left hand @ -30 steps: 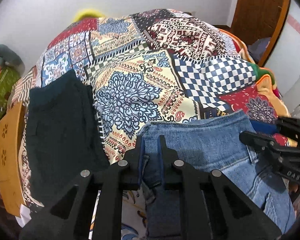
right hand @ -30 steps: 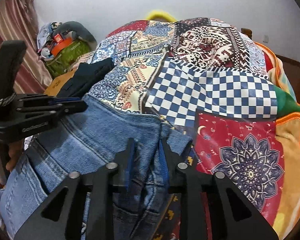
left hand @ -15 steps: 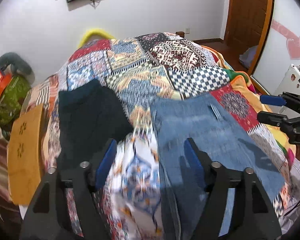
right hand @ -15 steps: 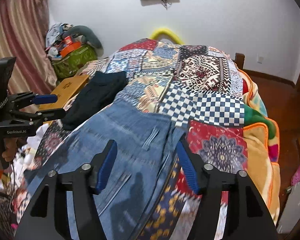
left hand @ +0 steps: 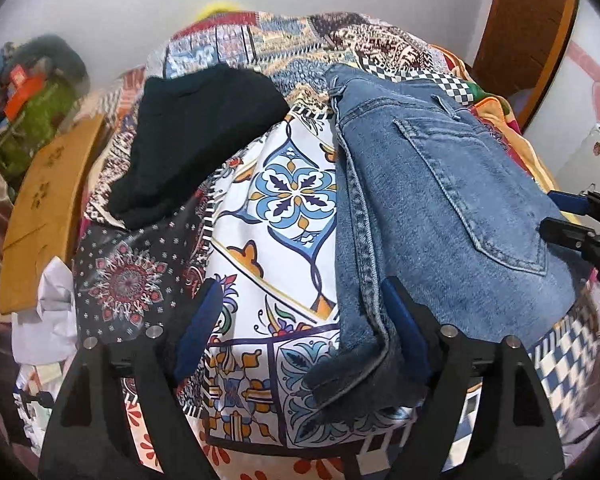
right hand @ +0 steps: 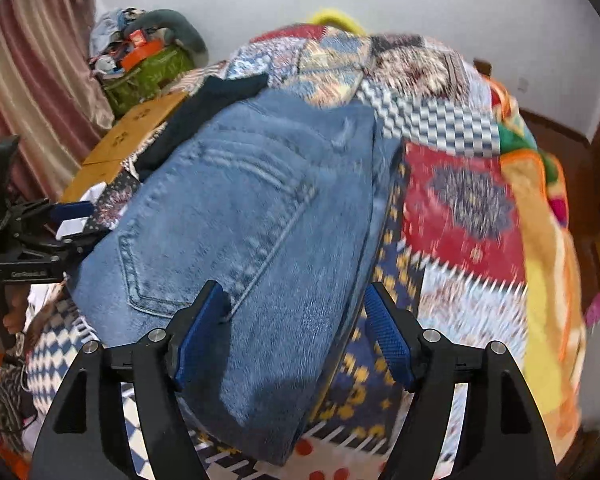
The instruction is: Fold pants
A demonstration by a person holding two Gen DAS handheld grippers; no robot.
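I've both jaws just opened — left gripper (left hand: 300, 328) and right gripper (right hand: 296, 332) empty. Jeans (left hand: 440, 200) lie folded on the bedspread (left hand: 284, 184); the loose near edge could snag a finger (left hand: 404, 332) — undoing it.

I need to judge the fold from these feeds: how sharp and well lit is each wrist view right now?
Left wrist: jeans and black garment fairly sharp, seams readable; the far left edge smears. Right wrist: motion blur throughout, worst on the quilt; jeans stitching soft. Both: fisheye bulges the bed, dark corners, even room light without glare, soft shadows under the grippers.
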